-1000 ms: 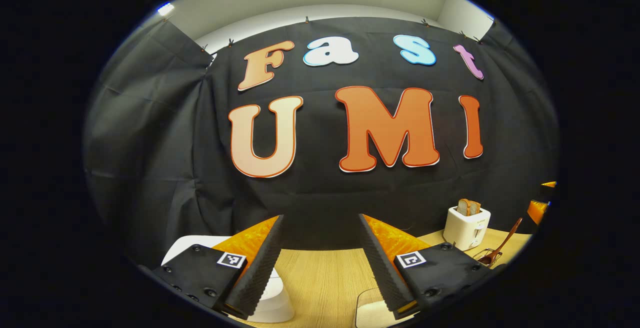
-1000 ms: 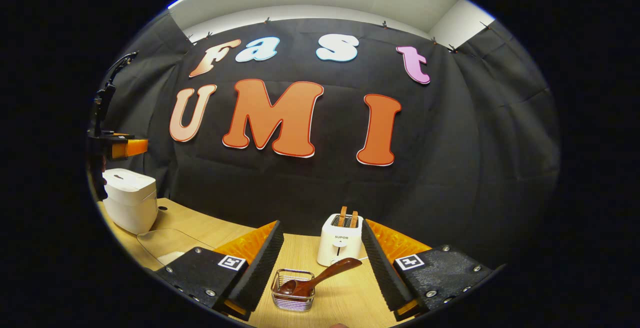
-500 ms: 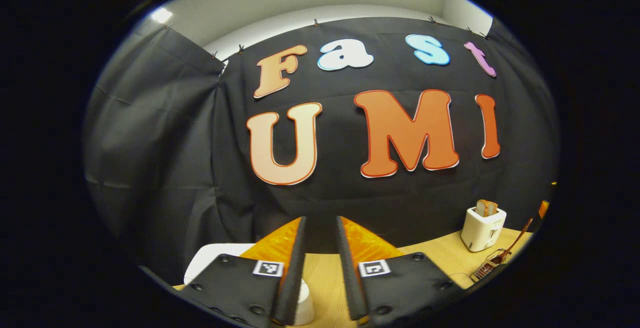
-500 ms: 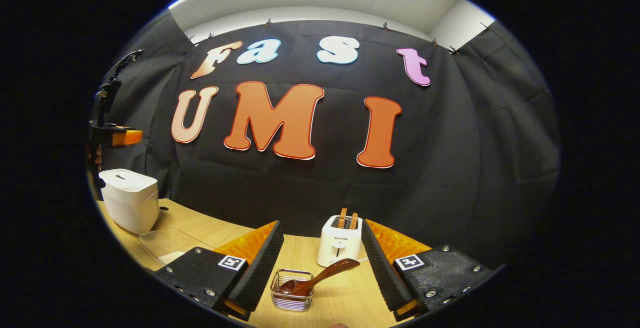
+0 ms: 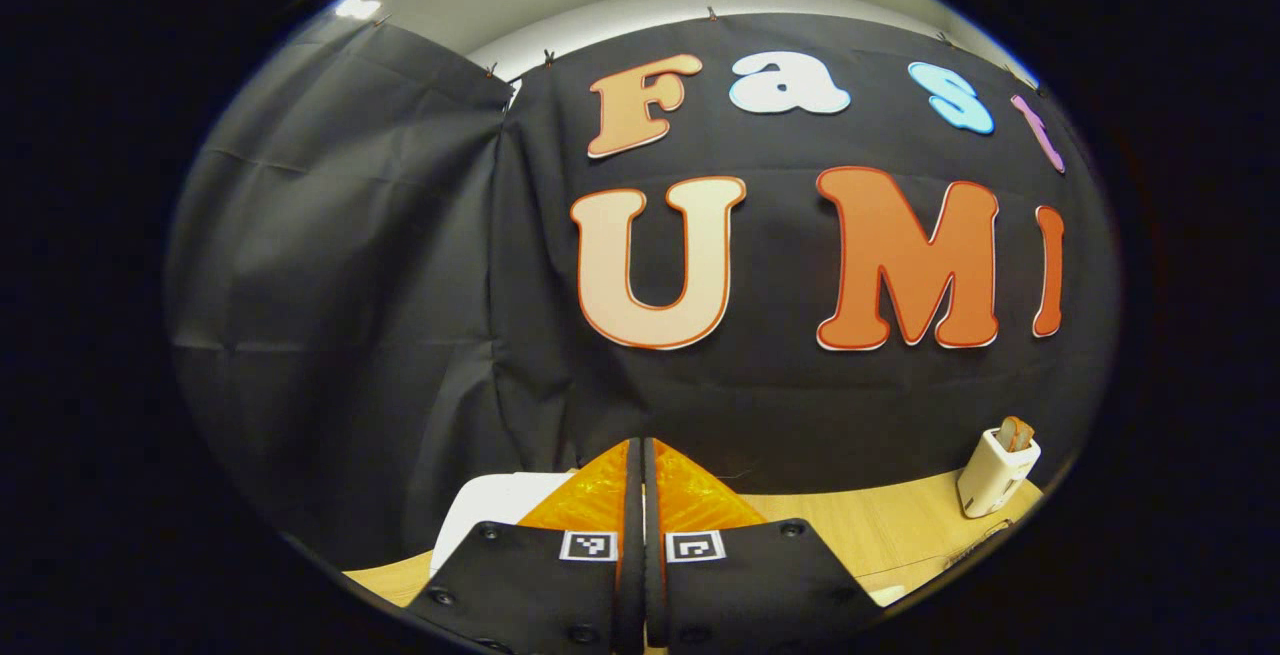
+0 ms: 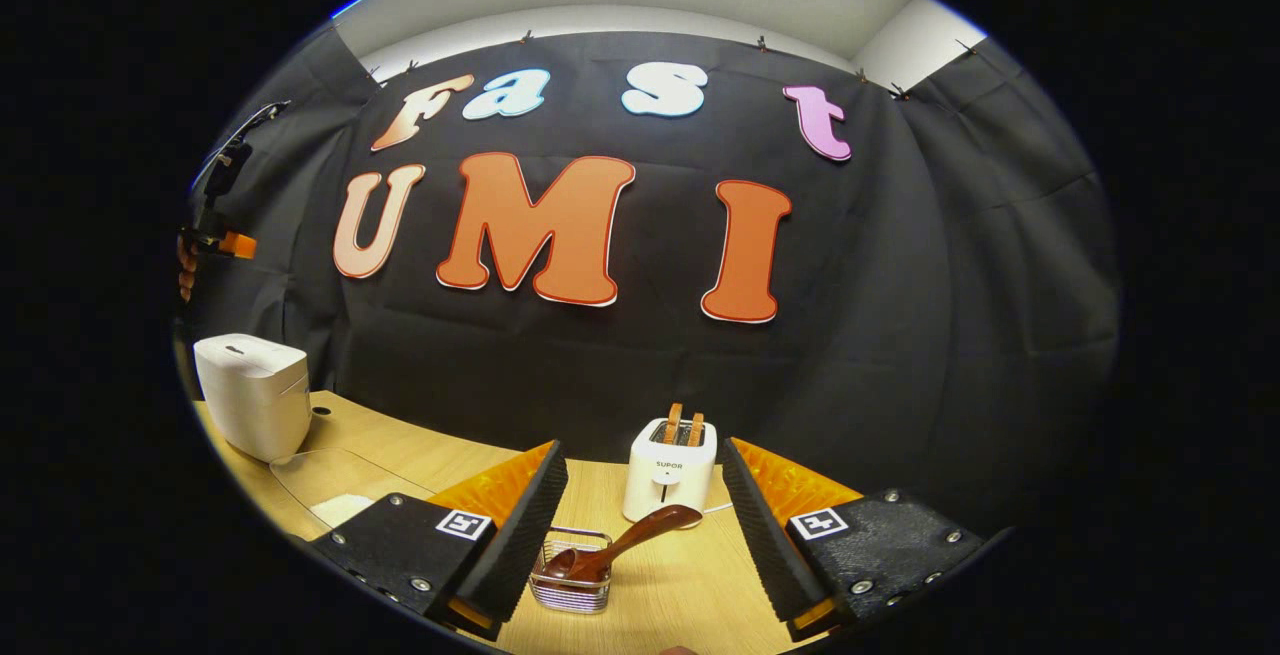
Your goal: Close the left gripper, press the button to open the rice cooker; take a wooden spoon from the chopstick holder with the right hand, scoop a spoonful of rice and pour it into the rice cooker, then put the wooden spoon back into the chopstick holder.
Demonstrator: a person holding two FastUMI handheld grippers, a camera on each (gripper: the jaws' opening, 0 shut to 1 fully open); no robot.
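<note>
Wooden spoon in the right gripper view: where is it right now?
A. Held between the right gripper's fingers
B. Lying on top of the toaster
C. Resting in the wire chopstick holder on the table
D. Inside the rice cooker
C: the wooden spoon rests with its bowl in the wire chopstick holder, while the right gripper is open and apart from it.

A pale wooden desk (image 6: 690, 585) is lying below my jaws. A white rice cooker (image 6: 253, 393) is sitting at its far left with the lid down, and a clear container (image 6: 335, 480) is resting just beside it. A white toaster (image 6: 668, 470) is standing near the back wall, and a wire chopstick holder (image 6: 572, 583) is standing in front of it, holding a wooden spoon (image 6: 625, 543) that is leaning toward the toaster.
</note>
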